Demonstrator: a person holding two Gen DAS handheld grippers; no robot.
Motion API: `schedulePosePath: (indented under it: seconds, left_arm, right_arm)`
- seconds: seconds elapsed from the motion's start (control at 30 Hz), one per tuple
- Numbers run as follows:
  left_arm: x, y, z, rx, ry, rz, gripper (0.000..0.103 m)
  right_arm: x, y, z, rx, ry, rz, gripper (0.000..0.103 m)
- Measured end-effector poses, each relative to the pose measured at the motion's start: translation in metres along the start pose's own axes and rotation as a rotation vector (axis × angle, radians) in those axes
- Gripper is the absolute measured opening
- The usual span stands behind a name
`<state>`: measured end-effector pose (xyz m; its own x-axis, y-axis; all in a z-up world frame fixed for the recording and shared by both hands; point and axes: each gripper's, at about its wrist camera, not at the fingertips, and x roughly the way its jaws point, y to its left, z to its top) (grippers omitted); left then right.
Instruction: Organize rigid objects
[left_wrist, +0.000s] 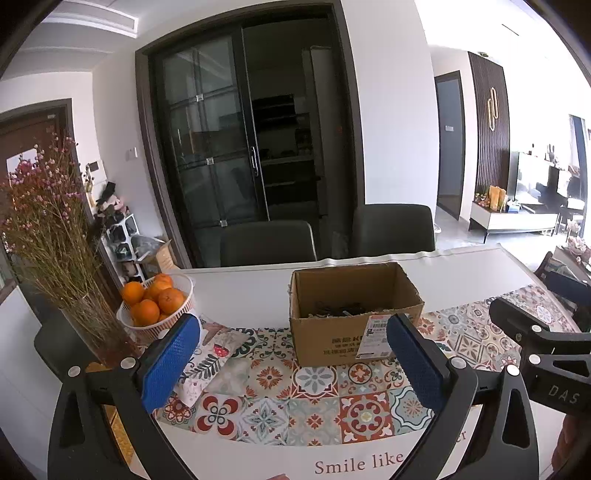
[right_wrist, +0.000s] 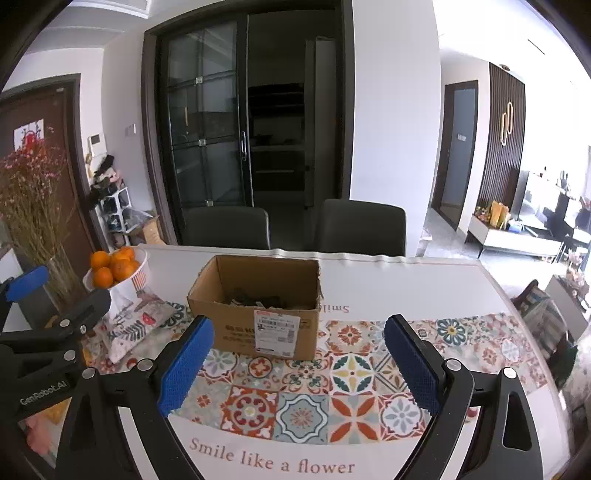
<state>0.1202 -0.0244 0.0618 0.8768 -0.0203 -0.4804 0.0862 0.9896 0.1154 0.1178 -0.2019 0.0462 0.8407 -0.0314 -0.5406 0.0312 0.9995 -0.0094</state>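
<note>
Both claws, left (left_wrist: 291, 354) and right (right_wrist: 299, 354), hang wide and empty over the patterned table (right_wrist: 369, 373); the brown cardboard box (right_wrist: 258, 314) holding dark bits sits ahead, probably the drop-off spot.

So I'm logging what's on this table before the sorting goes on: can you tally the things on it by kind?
Cardboard box: 1
Basket of oranges: 1
Vase of dried flowers: 1
Patterned fabric pouch: 1
Total: 4
The dark contents inside the box cannot be counted.
</note>
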Motion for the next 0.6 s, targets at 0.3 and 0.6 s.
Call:
schedulePosePath:
  seconds: [0.3, 0.6]
  left_arm:
    - [-0.010, 0.002, 0.003, 0.004, -0.023, 0.003, 0.103]
    - [-0.014, -0.001, 0.004, 0.011, -0.035, 0.005, 0.103]
  right_arm:
    - [-0.011, -0.002, 0.000, -0.002, -0.024, 0.004, 0.094]
    - [-0.015, -0.002, 0.002, 0.003, -0.028, 0.005, 0.094]
